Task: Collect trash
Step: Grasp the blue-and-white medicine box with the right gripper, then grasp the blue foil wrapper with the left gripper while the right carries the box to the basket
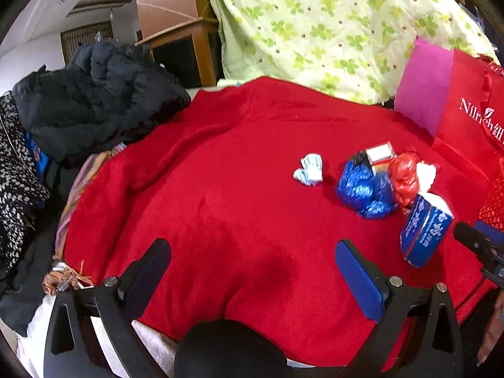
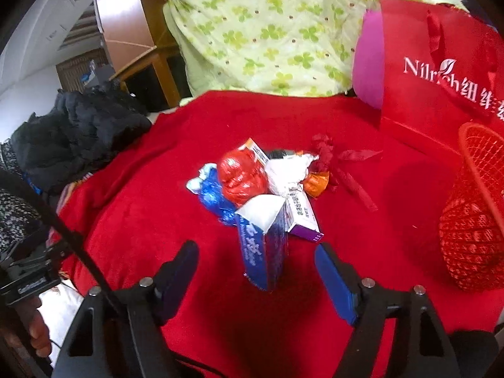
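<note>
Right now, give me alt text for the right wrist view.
The right gripper, jaws open, reaches toward an upright blue carton at the front of a trash pile on a red blanket. A red mesh basket stands at right, before a red shopping bag.

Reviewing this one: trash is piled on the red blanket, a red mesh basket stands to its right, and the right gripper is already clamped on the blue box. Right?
Not quite: in the right wrist view the right gripper is open, with the blue box between its fingers and untouched. The red blanket and red mesh basket are as stated.

Red basket [image 2: 475, 217] cut off right; bag lettering [image 2: 453, 85] runs off frame.
</note>
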`<state>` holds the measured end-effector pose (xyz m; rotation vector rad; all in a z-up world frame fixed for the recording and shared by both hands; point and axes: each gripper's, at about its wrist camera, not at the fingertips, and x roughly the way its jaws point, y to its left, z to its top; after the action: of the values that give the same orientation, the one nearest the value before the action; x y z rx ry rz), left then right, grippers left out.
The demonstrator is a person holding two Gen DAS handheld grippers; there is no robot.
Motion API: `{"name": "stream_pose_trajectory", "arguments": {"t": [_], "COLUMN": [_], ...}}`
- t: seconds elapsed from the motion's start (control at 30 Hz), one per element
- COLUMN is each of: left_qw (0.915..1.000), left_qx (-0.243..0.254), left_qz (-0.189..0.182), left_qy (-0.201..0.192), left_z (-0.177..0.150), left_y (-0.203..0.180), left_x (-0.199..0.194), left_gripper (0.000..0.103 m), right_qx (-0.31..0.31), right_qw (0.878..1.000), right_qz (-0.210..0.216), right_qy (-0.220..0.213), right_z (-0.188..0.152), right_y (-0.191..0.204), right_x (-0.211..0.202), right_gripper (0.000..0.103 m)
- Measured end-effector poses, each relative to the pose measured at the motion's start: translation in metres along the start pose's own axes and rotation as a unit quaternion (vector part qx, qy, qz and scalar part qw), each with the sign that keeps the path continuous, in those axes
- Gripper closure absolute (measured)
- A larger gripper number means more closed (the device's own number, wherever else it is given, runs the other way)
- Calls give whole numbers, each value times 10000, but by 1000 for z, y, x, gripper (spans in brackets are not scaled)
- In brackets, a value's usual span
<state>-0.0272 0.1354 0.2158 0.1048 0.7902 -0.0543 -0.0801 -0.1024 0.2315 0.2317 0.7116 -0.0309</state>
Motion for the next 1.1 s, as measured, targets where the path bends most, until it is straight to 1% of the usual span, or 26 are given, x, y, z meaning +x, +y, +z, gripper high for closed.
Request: {"name": "stream_pose_trajectory", "arguments": {"t": [0.1, 0.17, 0.23, 0.27, 0.33, 0.37, 0.43, 0.47, 0.57, 0.67, 0.77, 0.8, 0.83, 0.87, 0.9, 0.93, 0.97, 1.0, 1.03, 1.07, 1.1], "left_qw": [9998, 9997, 9995, 9995, 9995, 9995, 9995, 9993, 9957, 9860, 9777, 9719, 9689, 9651, 9593, 9533, 9467, 9404, 9320, 9305, 9315], "left_qx": [-31, -42, -36, -25, 2, 24, 91, 136, 323, 574, 617, 560, 492, 386, 270, 191, 111, 24, -108, -174, -143], "left_qz": [12, 35, 52, 55, 13, -29, -183, -292, -864, -1559, -1996, -2264, -2392, -2538, -2727, -2895, -3049, -3211, -3423, -3470, -3463], "left_qy": [174, 241, 300, 319, 319, 304, 229, 199, 130, 141, 227, 324, 398, 526, 684, 839, 1030, 1125, 1184, 1164, 1106], "left_z": [0, 0, 1, 2, 6, 9, 18, 24, 43, 59, 71, 77, 80, 83, 85, 85, 84, 82, 81, 79, 77], "left_y": [2, 3, 2, 2, 0, -1, -6, -9, -26, -47, -60, -62, -66, -66, -67, -69, -69, -69, -66, -63, -60], "left_x": [14, 19, 25, 26, 30, 31, 37, 41, 59, 85, 108, 119, 125, 133, 141, 147, 155, 157, 158, 155, 148], "left_gripper": [0, 0, 0, 0, 0, 0, 0, 0, 0, 0, 1, 6, 9, 19, 29, 34, 46, 53, 54, 55, 58], "right_qx": [75, 188, 310, 387, 479, 471, 428, 430, 545, 596, 648, 709, 779, 839, 873, 910, 946, 971, 996, 1004, 992], "right_qw": [9997, 9991, 9980, 9973, 9961, 9962, 9968, 9970, 9964, 9965, 9967, 9962, 9957, 9952, 9949, 9945, 9942, 9940, 9937, 9937, 9939], "right_qz": [14, 63, 57, 64, 133, 128, 143, 160, 284, 309, 231, 247, 265, 271, 256, 255, 256, 255, 268, 259, 246], "right_qy": [218, 372, 549, 617, 731, 721, 652, 617, 586, 498, 438, 438, 435, 436, 439, 440, 438, 437, 432, 432, 426], "right_z": [0, 1, 0, -1, -4, -7, -11, -13, -17, -19, -23, -24, -24, -25, -26, -26, -27, -26, -25, -25, -25], "right_y": [-3, -5, -8, -10, -14, -15, -20, -23, -36, -47, -58, -61, -64, -68, -72, -75, -77, -78, -79, -80, -81], "right_x": [26, 44, 59, 66, 72, 71, 67, 64, 52, 39, 29, 26, 25, 23, 22, 21, 20, 20, 20, 19, 18], "right_gripper": [25, 31, 41, 44, 60, 61, 66, 67, 69, 69, 69, 69, 69, 69, 69, 69, 69, 69, 69, 69, 69]}}
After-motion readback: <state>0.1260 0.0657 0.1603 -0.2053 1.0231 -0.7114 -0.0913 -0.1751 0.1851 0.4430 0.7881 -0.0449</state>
